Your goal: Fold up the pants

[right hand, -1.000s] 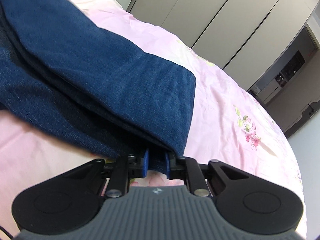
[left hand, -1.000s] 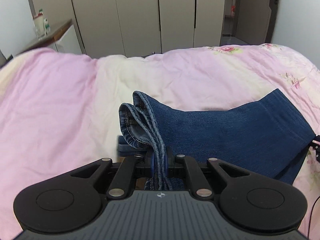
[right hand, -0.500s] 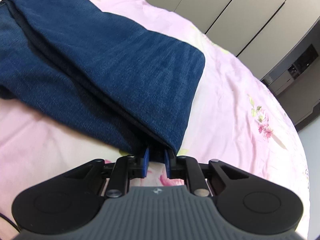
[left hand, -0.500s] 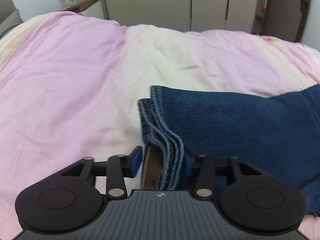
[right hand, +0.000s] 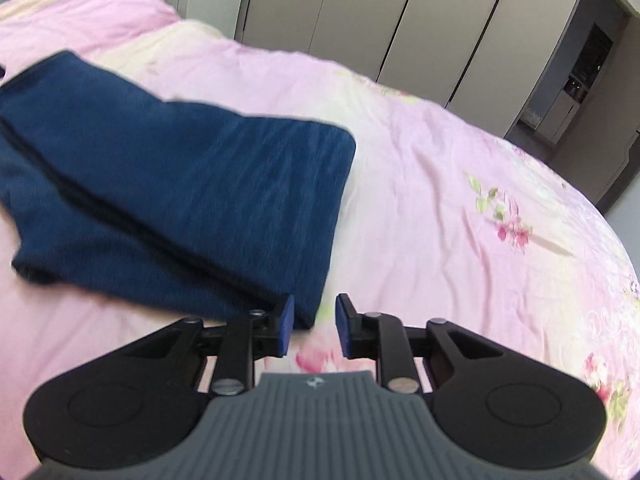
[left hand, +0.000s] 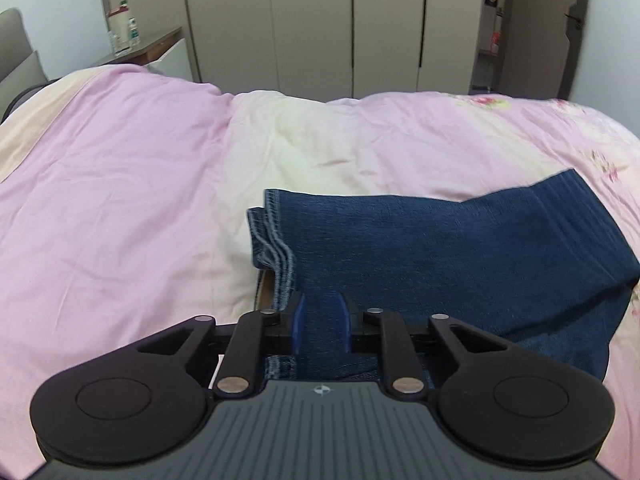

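Observation:
Dark blue denim pants (left hand: 460, 248) lie folded in layers on the pink bedspread (left hand: 120, 200). Their stitched hem ends are stacked at the left end in the left wrist view. My left gripper (left hand: 320, 322) is open, its blue pads apart, with denim lying between and under them. In the right wrist view the pants (right hand: 168, 184) lie to the left and ahead. My right gripper (right hand: 314, 330) is open and empty, just off the near right corner of the fold, its left pad beside the cloth edge.
The bedspread (right hand: 460, 200) has a cream middle panel and a flower print on the right. Grey wardrobe doors (left hand: 360, 24) stand behind the bed. A bedside cabinet (left hand: 160, 52) with bottles is at the far left. An open doorway (right hand: 588, 64) is at the far right.
Both grippers opened and let go of the pants. The pants settled flat on the bed. Both grippers drew back and up a little.

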The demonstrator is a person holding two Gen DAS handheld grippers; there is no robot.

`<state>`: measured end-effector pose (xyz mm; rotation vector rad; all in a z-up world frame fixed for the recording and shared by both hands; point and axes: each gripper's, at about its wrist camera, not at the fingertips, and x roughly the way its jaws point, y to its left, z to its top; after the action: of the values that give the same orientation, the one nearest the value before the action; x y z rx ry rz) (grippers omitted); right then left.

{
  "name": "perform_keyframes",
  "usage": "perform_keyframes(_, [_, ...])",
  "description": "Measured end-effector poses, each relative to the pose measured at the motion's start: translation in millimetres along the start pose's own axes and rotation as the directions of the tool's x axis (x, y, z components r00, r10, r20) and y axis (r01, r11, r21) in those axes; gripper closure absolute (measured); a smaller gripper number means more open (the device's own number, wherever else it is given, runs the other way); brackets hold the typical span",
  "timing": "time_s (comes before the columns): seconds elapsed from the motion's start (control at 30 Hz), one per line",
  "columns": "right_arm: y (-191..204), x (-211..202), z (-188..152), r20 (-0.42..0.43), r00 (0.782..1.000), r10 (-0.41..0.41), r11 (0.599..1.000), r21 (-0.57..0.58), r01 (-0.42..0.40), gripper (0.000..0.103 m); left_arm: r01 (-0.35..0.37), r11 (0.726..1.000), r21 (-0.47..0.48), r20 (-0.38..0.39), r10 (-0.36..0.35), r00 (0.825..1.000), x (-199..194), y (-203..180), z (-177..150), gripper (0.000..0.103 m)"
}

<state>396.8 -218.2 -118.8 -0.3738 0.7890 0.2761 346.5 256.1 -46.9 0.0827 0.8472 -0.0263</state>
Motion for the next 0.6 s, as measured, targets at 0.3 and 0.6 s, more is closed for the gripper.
perform_keyframes(0.3, [9,70,27,-0.052,0.998,0.021,0.999,0.036,-0.019,0.098,-0.062,0.998,-0.023,-0.13,0.058,0.99,67,13,-22,0.097])
perform_keyframes(0.6, [5,96,28,-0.118,0.992,0.04,0.998,0.042,-0.036,0.1,-0.081,0.996,0.023,-0.108,0.083,0.991,51,7,-18,0.095])
